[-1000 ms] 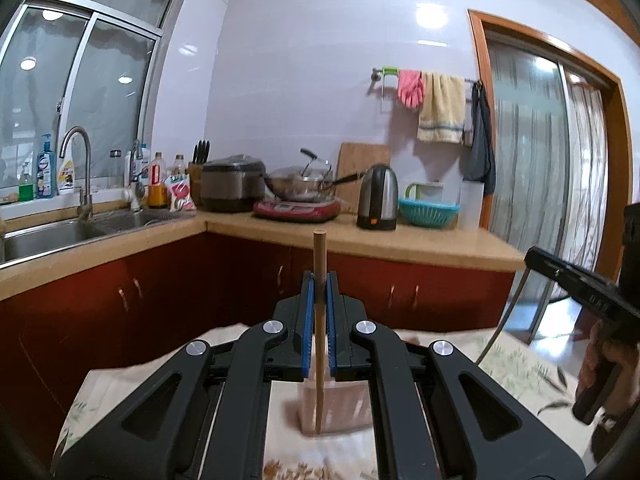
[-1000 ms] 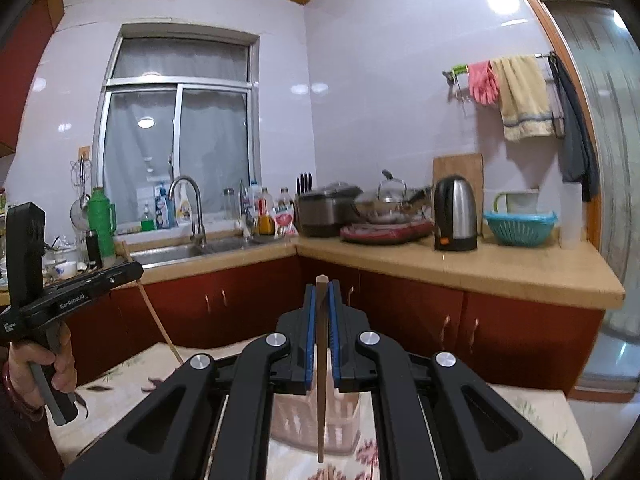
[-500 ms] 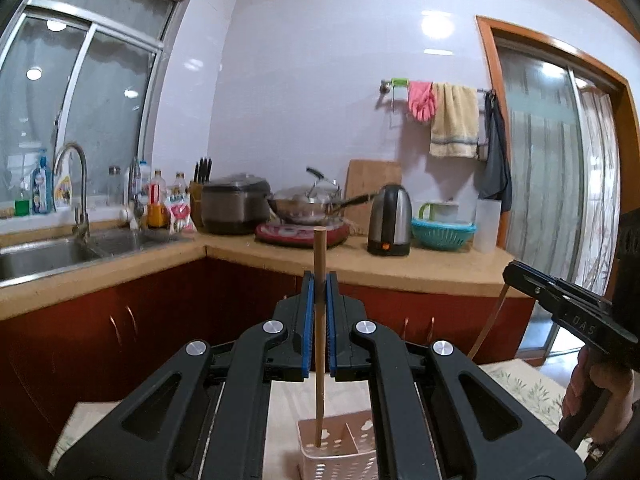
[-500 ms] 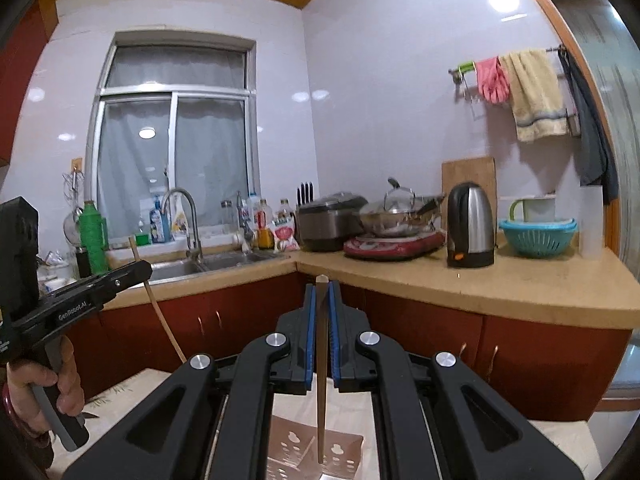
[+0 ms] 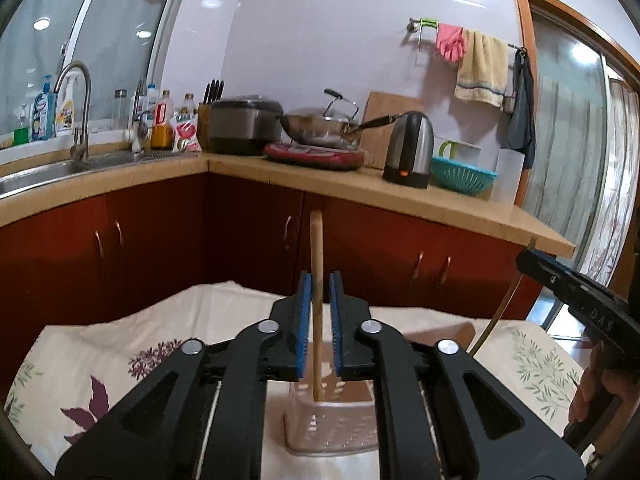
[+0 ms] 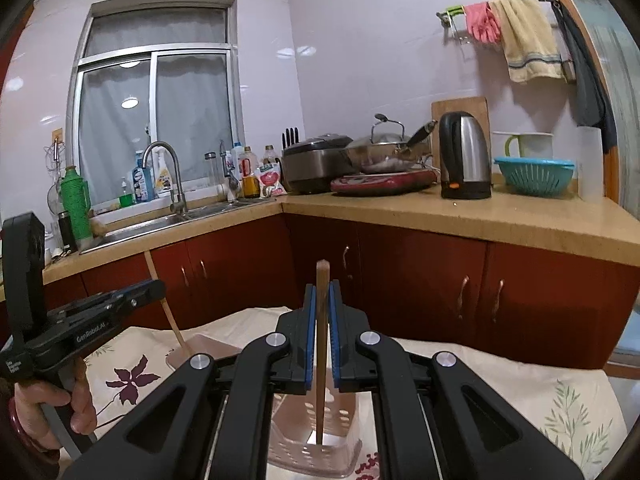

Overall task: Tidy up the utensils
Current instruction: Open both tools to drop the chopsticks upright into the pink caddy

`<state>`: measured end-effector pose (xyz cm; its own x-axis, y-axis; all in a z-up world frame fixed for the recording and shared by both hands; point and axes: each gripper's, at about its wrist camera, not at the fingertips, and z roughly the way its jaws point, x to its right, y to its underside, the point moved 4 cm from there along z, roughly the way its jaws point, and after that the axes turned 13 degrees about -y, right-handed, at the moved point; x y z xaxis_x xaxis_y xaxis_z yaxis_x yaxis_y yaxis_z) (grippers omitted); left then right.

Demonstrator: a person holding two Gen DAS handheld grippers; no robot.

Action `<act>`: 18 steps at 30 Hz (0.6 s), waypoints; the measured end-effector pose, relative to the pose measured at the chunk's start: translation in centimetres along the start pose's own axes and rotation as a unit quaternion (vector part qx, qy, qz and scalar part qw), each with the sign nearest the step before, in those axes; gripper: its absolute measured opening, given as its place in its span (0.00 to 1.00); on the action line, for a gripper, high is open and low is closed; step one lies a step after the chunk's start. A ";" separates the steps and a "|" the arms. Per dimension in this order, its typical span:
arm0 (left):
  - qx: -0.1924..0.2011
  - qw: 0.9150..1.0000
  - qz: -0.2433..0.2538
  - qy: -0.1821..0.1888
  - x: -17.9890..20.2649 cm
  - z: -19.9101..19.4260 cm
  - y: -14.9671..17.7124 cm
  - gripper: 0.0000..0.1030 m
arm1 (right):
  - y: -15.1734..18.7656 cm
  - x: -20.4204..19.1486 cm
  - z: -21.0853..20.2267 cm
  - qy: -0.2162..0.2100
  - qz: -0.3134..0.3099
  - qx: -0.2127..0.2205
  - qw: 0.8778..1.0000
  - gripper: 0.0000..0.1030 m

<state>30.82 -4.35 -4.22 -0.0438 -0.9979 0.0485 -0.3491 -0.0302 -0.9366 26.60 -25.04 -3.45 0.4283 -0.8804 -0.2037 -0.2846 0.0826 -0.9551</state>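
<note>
A wooden chopstick (image 5: 316,308) is seen between the blue pads of the left hand-held gripper (image 5: 319,336), and a second wooden chopstick (image 6: 321,344) between the pads of the right hand-held gripper (image 6: 321,340). In the left view a narrow gap is visible on both sides of the stick, so the jaws are judged to be slightly parted and the stick let go or nearly so. In the right view a slimmer gap is visible, and whether that stick is gripped cannot be told

Each stick is stood close to upright, its long axis running top to bottom, the upper end above the fingers and the lower end down inside the perforated plastic utensil holder (image 5: 332,428), which is set on the floral-clothed desk (image 5: 120,352) directly below and just ahead of both tools. In the right view the left stick is seen leaning, its top tilted away from the holder (image 6: 316,452). Which compartment is entered by either tip cannot be made out

The coming move is judged to turn on that vertical alignment: the sticks are already pointed tip-down into the holder, so only a wider opening and a straight withdrawal upward and back seem called for. Neither arm is clearly nearer; both are held over the holder, side by side
</note>
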 end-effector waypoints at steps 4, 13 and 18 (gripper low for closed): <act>-0.005 1.000 -0.007 -0.004 -0.6 -0.9 0.8 0.39 | 0.3 -0.2 -0.9 0.012 0.001 0.006 1.000 0.48; -0.005 1.000 0.008 -0.022 -1.6 -5.0 2.8 0.63 | 1.1 -0.7 -4.0 0.033 0.000 0.000 0.999 0.66; -0.025 0.999 0.005 -0.029 -2.6 -7.2 5.1 0.67 | 2.3 -0.8 -6.1 0.043 0.005 -0.010 0.999 0.67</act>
<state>22.41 -1.47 -6.62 0.0057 -0.9998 0.0169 -0.3945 -0.0178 -0.9187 20.37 -27.00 -4.19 0.3499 -0.9169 -0.1922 -0.3059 0.0821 -0.9485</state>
